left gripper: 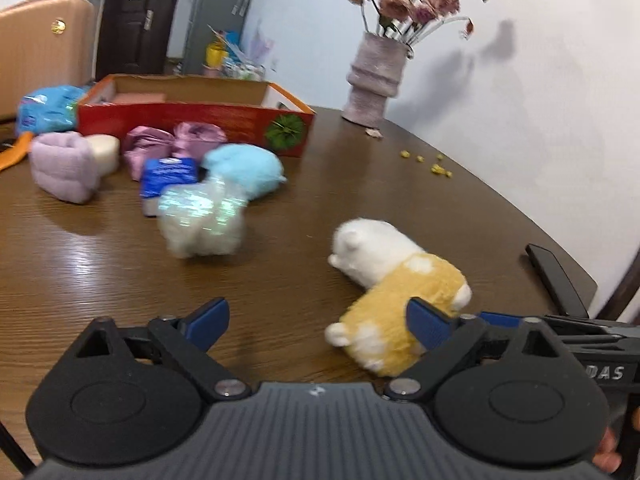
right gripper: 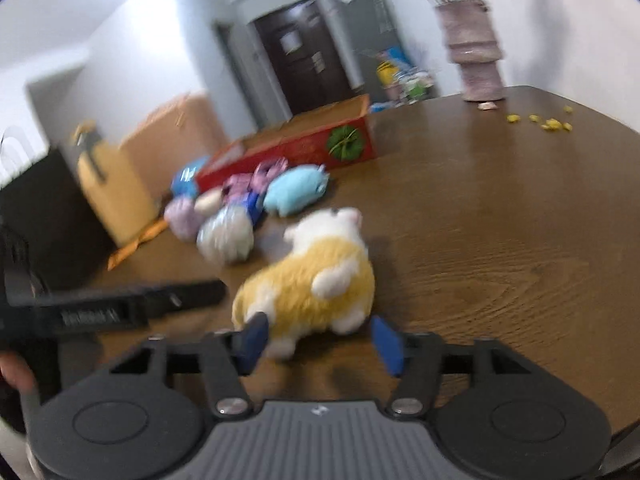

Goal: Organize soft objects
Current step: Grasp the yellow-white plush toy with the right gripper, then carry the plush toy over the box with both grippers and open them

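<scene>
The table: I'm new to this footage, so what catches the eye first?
A yellow-and-white plush toy lies on the wooden table, just ahead of both open grippers. Behind it a cluster of soft items sits before a red cardboard box, with a vase of dried roses near the wall.

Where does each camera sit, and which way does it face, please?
Left wrist: on the left tongs, looking down across the table at the red box, vase and plush; own blue fingers and a fingertip at the lower right show.
Right wrist: on the right tongs, facing the plush, with the box and a door beyond; the other tongs show at the left.
Shared: plush, box, vase, table.
</scene>
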`<state>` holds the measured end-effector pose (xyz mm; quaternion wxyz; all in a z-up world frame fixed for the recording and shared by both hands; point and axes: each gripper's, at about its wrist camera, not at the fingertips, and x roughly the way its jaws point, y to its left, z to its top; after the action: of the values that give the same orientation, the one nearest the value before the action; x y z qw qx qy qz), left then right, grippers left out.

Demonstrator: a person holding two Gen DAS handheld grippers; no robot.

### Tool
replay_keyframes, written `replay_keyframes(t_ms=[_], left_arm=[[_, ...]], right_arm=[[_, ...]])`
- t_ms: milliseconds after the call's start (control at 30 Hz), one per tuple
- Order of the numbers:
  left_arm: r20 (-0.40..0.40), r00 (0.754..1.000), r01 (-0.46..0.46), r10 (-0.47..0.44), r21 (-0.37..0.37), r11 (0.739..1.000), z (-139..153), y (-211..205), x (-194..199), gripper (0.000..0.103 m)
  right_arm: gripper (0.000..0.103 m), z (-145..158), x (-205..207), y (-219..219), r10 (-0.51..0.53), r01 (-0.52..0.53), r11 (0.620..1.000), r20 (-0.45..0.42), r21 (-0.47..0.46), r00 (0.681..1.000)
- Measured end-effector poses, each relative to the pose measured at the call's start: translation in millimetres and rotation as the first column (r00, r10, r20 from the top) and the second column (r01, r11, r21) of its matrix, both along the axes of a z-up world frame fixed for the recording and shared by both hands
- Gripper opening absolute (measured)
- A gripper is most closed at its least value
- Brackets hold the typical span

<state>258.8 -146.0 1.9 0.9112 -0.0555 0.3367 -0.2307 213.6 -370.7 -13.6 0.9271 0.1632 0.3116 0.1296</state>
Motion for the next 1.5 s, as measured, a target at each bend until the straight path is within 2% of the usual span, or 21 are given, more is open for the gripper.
replay_keyframes(t_ms=[33,100,167,267,333,400,433,500,600,700,767,867,1000,1133,1233,1333,1433,1500], left_arm=[[-0.006,1.0,0.015,-0.015,-0.004,1.0,-2.9,-4.1,1.4,0.082],[-0.015,1.0,0.016,-0.016,-0.045,0.999,-2.6,-5.4,-0.5,0.054],[-0.028,0.999,0.032,-0.034,-0.079,0.996,-1.6,-4.1,-3.2,0.046],[-0.09,0.986,0.124,-0.138,-0.146,0.981,-8.1,-11.2,-6.8,0.047],[-0.09,0.98,0.166,-0.177,-0.117,0.979,-11.3,-23.7,-13.7,0.047],[-0.054,0.978,0.198,-0.202,-0.073,0.978,-8.7,-26.4,-22.8,0.051],[-0.046,0.98,0.193,-0.196,-0.061,0.979,-6.4,-21.6,-25.6,0.053],[-0.017,0.988,0.152,-0.153,-0.034,0.988,-0.7,-5.8,-28.3,0.063],[0.036,0.999,0.02,-0.021,0.023,1.0,5.1,18.6,-16.3,0.066],[0.022,0.998,-0.049,0.05,-0.047,0.998,6.0,29.7,15.8,0.066],[0.015,0.999,-0.042,0.043,-0.078,0.996,3.8,25.6,30.6,0.065],[-0.031,0.999,-0.02,0.017,-0.094,0.995,-6.3,16.4,47.9,0.055],[-0.063,0.998,-0.014,0.004,-0.156,0.988,-17.0,21.3,50.9,0.055],[-0.068,0.997,0.007,-0.019,-0.172,0.985,-18.8,22.1,46.0,0.047],[-0.024,1.0,0.011,-0.015,-0.156,0.988,-4.3,18.7,44.5,0.046],[0.062,0.998,0.039,-0.032,-0.111,0.993,29.4,11.9,59.7,0.046],[0.094,0.995,0.051,-0.044,-0.081,0.995,63.5,8.8,106.1,0.046],[0.086,0.996,0.046,-0.037,-0.1,0.994,79.4,11.3,155.7,0.046]], right_arm=[[0.056,-1.1,3.5,1.7,-0.016,0.016,1.0,0.006,0.016,1.0],[0.052,-2.1,13.7,0.9,-0.037,0.035,0.997,0.032,0.074,0.999],[0.05,-1.2,24.8,-1.0,-0.025,0.018,0.993,0.058,0.115,0.998],[0.049,0.5,49.5,-0.7,0.011,-0.016,0.996,0.068,0.084,0.998],[0.053,-0.3,63.1,3.7,0.047,-0.05,0.996,0.049,0.069,0.998],[0.056,1.9,69.6,11.7,0.048,-0.05,0.998,0.05,0.031,0.998],[0.057,4.0,68.5,16.4,0.052,-0.051,0.999,0.061,-0.005,0.997],[0.058,5.2,60.9,20.0,0.067,-0.065,0.997,0.087,-0.036,0.994],[0.058,-2.5,53.8,18.1,0.079,-0.077,0.997,0.063,-0.029,0.995],[0.058,-11.3,50.9,16.4,0.064,-0.064,0.998,0.042,-0.011,0.997],[0.058,-15.9,51.3,16.9,0.06,-0.06,0.998,0.025,0.001,0.998],[0.054,-15.9,47.6,19.4,0.058,-0.058,0.998,0.029,-0.005,0.998],[0.054,-16.0,38.9,20.6,0.065,-0.064,0.998,0.031,-0.022,0.997],[0.045,-16.2,38.2,19.6,0.066,-0.065,0.998,0.038,-0.009,0.997],[0.044,-2.8,42.3,16.0,0.077,-0.077,0.997,0.046,0.003,0.996],[0.044,28.2,61.0,9.3,0.092,-0.093,0.996,0.096,0.003,0.991],[0.043,67.3,114.4,5.0,0.118,-0.115,0.993,0.144,-0.023,0.983],[0.043,88.2,163.6,3.9,0.122,-0.119,0.993,0.157,-0.026,0.98]])
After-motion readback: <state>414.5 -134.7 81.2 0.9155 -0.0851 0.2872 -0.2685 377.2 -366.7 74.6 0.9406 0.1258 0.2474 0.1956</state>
